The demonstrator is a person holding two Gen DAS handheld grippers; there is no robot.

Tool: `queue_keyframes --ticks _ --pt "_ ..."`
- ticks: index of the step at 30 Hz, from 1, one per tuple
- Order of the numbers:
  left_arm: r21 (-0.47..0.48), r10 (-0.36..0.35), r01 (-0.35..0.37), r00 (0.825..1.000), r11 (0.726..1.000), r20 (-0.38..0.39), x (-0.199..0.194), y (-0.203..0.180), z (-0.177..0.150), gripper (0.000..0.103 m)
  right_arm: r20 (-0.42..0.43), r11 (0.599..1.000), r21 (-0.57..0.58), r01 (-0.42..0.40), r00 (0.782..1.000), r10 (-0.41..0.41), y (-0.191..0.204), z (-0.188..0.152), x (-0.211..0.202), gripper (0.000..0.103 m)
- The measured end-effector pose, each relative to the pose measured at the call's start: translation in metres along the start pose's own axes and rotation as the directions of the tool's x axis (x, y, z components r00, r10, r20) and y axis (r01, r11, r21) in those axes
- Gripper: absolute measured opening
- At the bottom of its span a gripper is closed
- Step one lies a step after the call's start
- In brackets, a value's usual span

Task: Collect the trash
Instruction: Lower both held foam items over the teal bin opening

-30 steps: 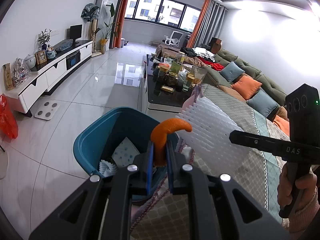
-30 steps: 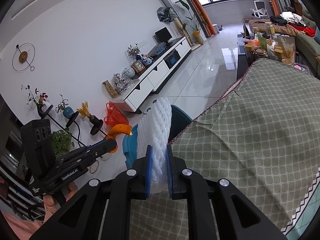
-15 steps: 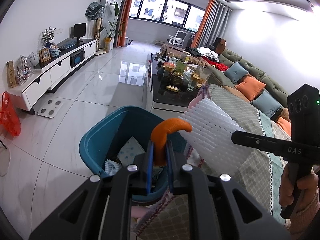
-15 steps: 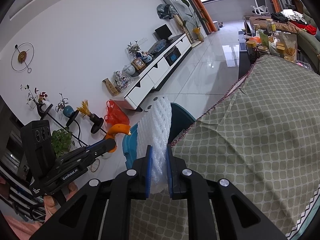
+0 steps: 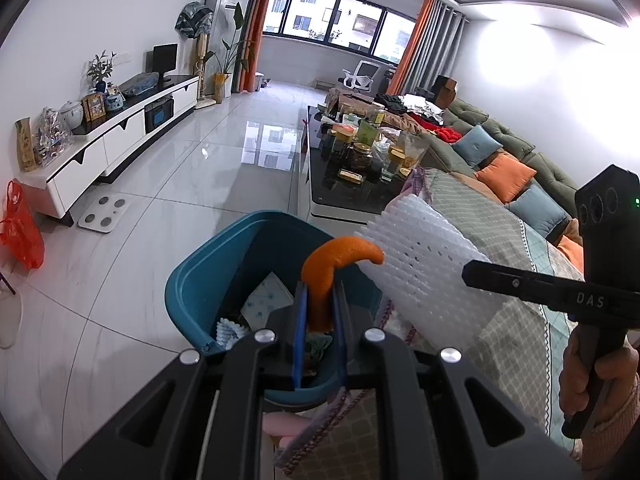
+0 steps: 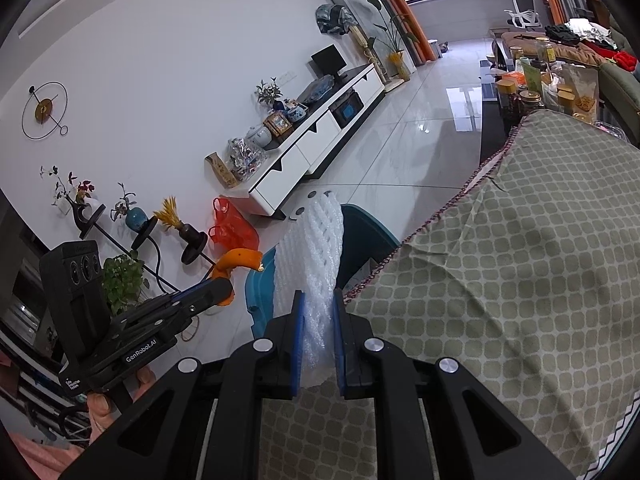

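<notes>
Glossy tiled floor, teal bin (image 5: pixel 200 280), left gripper (image 5: pixel 320 320) pinching curled orange peel (image 5: pixel 332 264), right gripper (image 6: pixel 316 320) pinching ridged foam net (image 6: pixel 312 248)

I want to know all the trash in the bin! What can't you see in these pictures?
- Blue bin bottom: left wrist view, hidden by the left gripper and orange peel.
- Bin inside: right wrist view, blocked by white foam net and the tablecloth.
- Coffee-table jars: labels too small.

Bright window (image 5: pixel 332 12) daylight — wall (image 5: pixel 532 64) glare, glossy floor (image 5: pixel 224 168), fisheye-bent edges
</notes>
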State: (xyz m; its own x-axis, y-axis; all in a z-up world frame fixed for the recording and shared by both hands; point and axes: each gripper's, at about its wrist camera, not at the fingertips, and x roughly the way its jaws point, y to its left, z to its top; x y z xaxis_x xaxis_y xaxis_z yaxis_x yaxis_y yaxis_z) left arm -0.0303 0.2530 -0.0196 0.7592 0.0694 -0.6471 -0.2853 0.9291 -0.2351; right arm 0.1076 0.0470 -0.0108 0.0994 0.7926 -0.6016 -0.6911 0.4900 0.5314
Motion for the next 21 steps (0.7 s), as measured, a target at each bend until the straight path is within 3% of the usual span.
queue_keyframes --ticks 21 --pt "-0.036 0.029 -0.029 0.999 0.999 -0.018 0.012 0.006 0.002 0.013 -0.027 1.0 -0.003 -0.009 1.0 0.009 0.006 0.01 0.02 0.013"
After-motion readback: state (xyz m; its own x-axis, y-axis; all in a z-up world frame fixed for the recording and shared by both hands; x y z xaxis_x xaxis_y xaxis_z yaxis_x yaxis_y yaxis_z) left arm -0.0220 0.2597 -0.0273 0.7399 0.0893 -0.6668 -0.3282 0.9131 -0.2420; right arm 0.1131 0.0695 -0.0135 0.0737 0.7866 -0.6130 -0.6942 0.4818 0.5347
